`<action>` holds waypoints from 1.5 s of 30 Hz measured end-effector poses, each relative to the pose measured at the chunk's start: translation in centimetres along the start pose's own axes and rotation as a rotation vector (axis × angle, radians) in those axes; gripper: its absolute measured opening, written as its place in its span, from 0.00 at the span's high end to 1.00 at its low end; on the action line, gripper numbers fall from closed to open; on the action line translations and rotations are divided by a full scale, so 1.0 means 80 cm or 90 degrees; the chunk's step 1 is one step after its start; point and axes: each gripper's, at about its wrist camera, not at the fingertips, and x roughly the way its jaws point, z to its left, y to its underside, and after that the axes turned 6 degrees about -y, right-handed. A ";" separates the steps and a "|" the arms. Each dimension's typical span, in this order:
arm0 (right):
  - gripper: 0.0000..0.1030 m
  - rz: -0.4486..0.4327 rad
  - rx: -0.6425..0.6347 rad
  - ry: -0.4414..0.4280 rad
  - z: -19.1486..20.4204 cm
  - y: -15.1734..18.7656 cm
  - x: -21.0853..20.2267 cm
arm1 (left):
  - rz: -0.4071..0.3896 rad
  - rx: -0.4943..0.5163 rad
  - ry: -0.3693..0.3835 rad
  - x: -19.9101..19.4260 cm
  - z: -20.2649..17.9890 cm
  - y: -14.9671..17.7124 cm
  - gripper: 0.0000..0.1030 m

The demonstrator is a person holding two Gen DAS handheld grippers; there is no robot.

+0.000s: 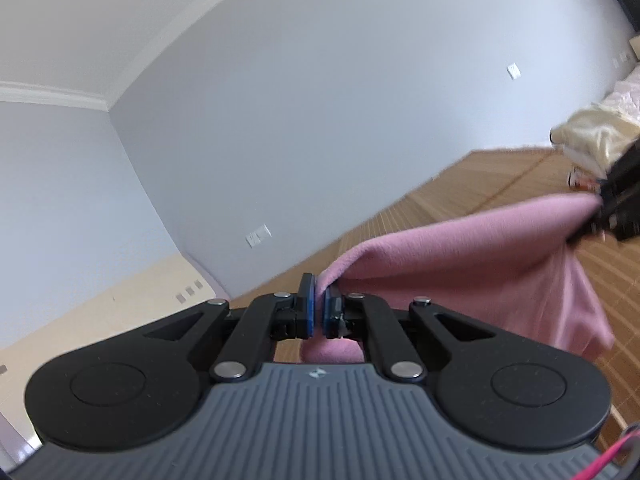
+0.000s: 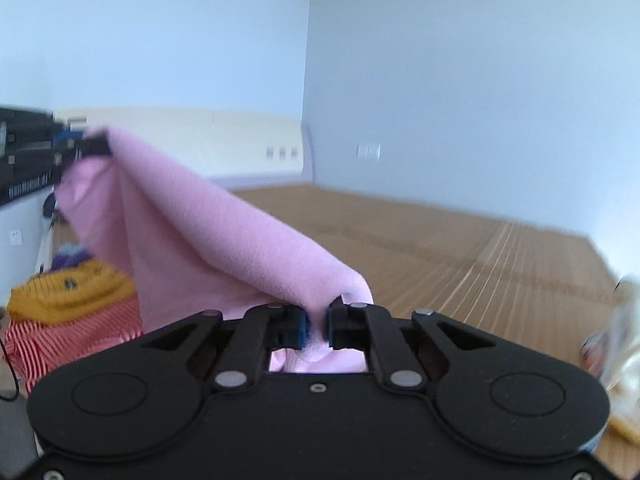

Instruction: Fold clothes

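One pink cloth hangs in the air above the mat, stretched between two grippers. The left gripper has its two fingers closed nearly together on one corner of the cloth; a fold of pink fabric passes between the blue pads and bunches behind them. The right gripper holds a second corner the same way, with its fingers pressed against a wad of cloth between them. From each wrist view the other gripper appears at the far end of the cloth, blurred, with fabric gathered at its tip. The cloth sags between the two grips, and the rest drapes downward.

The mat is one wide bamboo-slat surface running to the walls. Left of the cloth in the right wrist view lies one pile of clothes, yellow on top of red-and-white stripes. One cream bundle lies at the far right edge of the mat.
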 end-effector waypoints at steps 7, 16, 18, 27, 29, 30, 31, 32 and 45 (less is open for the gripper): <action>0.90 -0.105 -0.042 0.047 0.003 -0.045 -0.073 | -0.070 -0.010 -0.006 -0.059 0.010 -0.044 0.95; 0.90 -0.170 -0.054 0.106 0.003 -0.063 -0.130 | -0.152 -0.012 0.017 -0.118 0.016 -0.101 0.95; 0.90 -0.150 -0.039 0.113 -0.009 -0.058 -0.117 | -0.153 -0.010 0.038 -0.115 0.012 -0.108 0.95; 0.86 0.103 0.111 0.142 -0.128 0.062 0.062 | 0.066 -0.005 0.178 0.055 -0.097 -0.023 0.94; 0.82 0.144 0.125 0.153 -0.145 0.089 0.095 | 0.110 -0.016 0.195 0.094 -0.127 0.005 0.94; 0.74 0.158 0.130 0.158 -0.152 0.099 0.104 | 0.131 -0.018 0.203 0.113 -0.139 0.017 0.94; 0.71 0.164 0.137 0.159 -0.155 0.104 0.110 | 0.147 -0.021 0.209 0.131 -0.149 0.028 0.94; 0.70 0.159 0.144 0.156 -0.161 0.110 0.113 | 0.154 -0.034 0.212 0.145 -0.156 0.039 0.94; 0.42 0.208 0.047 0.042 -0.119 0.129 0.103 | 0.190 -0.180 0.266 0.216 -0.123 0.096 0.45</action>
